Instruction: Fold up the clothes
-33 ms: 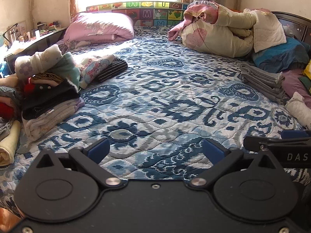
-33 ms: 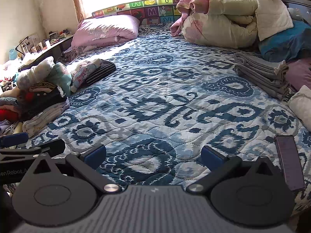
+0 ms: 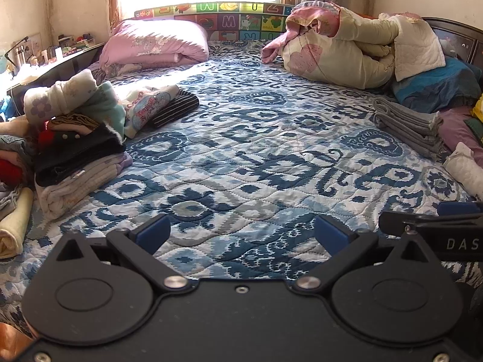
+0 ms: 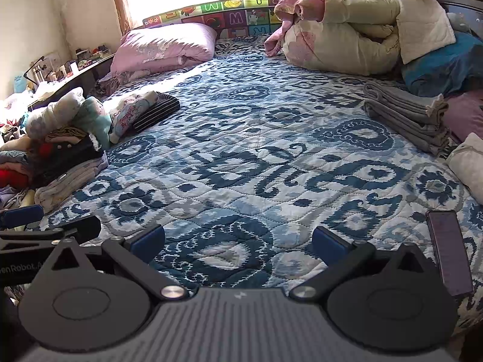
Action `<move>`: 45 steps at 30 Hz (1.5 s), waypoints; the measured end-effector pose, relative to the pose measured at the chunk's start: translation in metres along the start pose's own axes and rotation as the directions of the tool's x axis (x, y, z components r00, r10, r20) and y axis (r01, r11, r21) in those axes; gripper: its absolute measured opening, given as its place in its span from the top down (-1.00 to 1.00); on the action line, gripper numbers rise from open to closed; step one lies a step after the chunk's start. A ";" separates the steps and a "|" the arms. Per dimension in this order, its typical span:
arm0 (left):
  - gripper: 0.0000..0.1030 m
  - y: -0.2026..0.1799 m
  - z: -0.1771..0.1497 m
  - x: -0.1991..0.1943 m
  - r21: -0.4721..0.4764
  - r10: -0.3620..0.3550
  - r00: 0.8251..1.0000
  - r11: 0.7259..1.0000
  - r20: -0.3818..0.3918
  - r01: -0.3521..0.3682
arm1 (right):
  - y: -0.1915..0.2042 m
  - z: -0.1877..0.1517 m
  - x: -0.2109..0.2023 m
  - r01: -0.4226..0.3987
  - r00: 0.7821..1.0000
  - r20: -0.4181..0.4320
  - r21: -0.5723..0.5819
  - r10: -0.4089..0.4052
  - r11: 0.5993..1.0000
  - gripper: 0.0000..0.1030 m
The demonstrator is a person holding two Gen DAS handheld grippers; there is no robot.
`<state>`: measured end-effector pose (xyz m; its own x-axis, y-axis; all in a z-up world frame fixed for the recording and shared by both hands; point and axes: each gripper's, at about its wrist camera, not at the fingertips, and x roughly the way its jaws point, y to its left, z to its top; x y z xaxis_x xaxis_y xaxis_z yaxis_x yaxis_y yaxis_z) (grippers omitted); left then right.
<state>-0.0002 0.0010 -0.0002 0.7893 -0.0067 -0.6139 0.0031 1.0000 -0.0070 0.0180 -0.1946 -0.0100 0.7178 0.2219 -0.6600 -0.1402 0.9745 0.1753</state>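
A heap of clothes [image 3: 69, 150] sits at the bed's left edge, also in the right wrist view [image 4: 60, 150]. A folded grey stack [image 3: 410, 126] lies at the right, also in the right wrist view [image 4: 407, 114]. A folded striped and floral pile [image 3: 163, 108] lies left of centre. My left gripper [image 3: 241, 232] is open and empty, low over the blue patterned quilt [image 3: 256, 157]. My right gripper [image 4: 238, 238] is open and empty beside it. Each gripper's finger shows at the other view's edge.
A dark phone [image 4: 448, 250] lies on the quilt at the right front. A pink pillow [image 3: 157, 42] and a bundled cream duvet [image 3: 347, 48] lie at the head. A cluttered desk [image 3: 45, 60] stands left. A white item [image 3: 465, 169] lies at the right edge.
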 end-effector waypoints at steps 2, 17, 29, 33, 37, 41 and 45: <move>-0.99 0.001 0.000 0.000 -0.001 -0.003 1.000 1.000 -0.001 0.003 | 0.000 0.000 0.000 0.014 1.000 0.006 -0.016 -0.014 1.000 -1.00; -1.00 -0.001 -0.002 0.003 0.005 0.001 1.000 1.000 -0.016 -0.001 | -0.001 -0.003 0.001 0.002 1.000 0.005 -0.003 -0.002 1.000 -1.00; -1.00 0.000 -0.002 0.001 0.007 0.004 1.000 1.000 -0.018 -0.004 | -0.002 -0.005 0.001 0.001 1.000 0.003 0.000 -0.001 1.000 -1.00; -1.00 -0.002 -0.004 0.002 0.007 0.006 1.000 1.000 -0.018 -0.006 | -0.001 -0.006 0.001 0.001 1.000 0.003 0.000 -0.001 1.000 -1.00; -1.00 -0.001 -0.004 0.002 0.005 0.007 1.000 1.000 -0.019 -0.007 | 0.001 -0.007 0.002 0.002 1.000 0.002 -0.001 -0.002 1.000 -1.00; -0.99 0.000 -0.005 0.002 0.004 0.009 1.000 1.000 -0.021 -0.008 | -0.001 -0.005 0.000 0.000 1.000 0.002 -0.002 0.000 1.000 -1.00; -0.99 -0.001 -0.004 0.002 0.005 0.010 1.000 1.000 -0.021 -0.010 | 0.000 -0.005 0.000 -0.001 1.000 0.002 -0.001 0.001 1.000 -1.00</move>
<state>-0.0016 0.0002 -0.0045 0.7764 0.0031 -0.6302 -0.0015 1.0000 0.0031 0.0146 -0.1945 -0.0140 0.7188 0.2227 -0.6586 -0.1412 0.9743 0.1754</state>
